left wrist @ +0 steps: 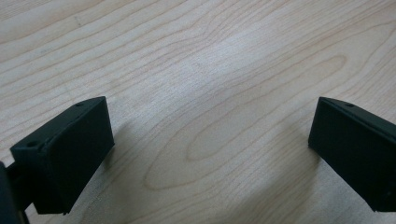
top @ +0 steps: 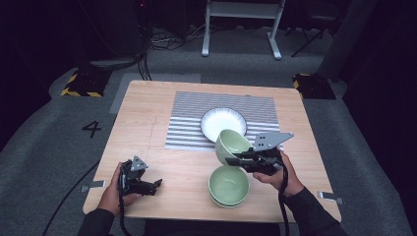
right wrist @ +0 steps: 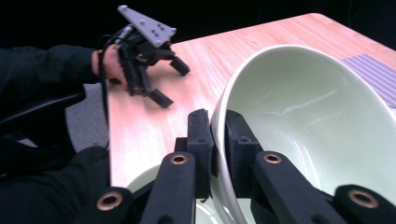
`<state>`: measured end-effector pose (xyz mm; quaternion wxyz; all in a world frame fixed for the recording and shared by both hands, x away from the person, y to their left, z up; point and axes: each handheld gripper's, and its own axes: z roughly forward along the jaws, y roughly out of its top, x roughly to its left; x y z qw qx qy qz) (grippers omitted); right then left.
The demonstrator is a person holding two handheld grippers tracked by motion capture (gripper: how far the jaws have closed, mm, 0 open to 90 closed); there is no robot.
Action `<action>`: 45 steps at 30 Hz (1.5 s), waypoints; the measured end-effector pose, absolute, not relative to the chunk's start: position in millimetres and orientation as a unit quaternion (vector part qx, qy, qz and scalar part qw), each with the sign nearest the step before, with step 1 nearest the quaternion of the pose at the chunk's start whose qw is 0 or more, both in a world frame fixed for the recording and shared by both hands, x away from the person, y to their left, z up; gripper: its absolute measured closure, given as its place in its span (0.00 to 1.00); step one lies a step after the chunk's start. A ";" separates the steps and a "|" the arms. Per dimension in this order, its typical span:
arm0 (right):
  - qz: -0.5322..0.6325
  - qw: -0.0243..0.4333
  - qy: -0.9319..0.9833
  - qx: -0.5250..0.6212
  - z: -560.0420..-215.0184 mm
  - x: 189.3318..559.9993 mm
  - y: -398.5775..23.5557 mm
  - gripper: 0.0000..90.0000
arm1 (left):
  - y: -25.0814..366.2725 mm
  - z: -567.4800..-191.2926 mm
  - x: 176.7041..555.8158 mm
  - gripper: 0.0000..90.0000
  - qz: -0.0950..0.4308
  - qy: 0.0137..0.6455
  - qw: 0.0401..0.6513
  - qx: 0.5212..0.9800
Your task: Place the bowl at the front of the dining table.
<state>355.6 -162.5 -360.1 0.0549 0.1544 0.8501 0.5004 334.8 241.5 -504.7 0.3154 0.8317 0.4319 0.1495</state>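
A green bowl (top: 231, 144) hangs tilted above the table (top: 147, 128), its rim pinched between the jaws of the right gripper (top: 239, 158), one jaw inside and one outside. Just below and nearer the person sits what looks like a stack of two more green bowls (top: 228, 187). A white plate (top: 222, 121) lies on the striped mat (top: 187, 118) beyond. The left gripper (top: 156, 185) rests near the table's front left, jaws spread wide over bare wood.
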 end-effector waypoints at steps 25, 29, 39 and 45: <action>0.479 0.083 0.849 0.207 -367.6 413.4 -156.9 0.92 | 241.4 -504.7 335.1 0.00 0.149 0.431 0.316 0.832; 0.476 0.086 0.851 0.207 -367.4 417.8 -152.6 0.92 | 241.4 -504.7 335.1 0.00 0.149 0.431 0.316 0.832; 0.457 0.090 0.859 0.212 -369.9 429.8 -141.5 0.92 | 241.4 -504.7 335.1 0.00 0.149 0.431 0.316 0.832; 0.446 0.094 0.864 0.215 -372.2 434.5 -136.1 0.92 | 241.4 -504.7 335.1 0.00 0.149 0.431 0.316 0.832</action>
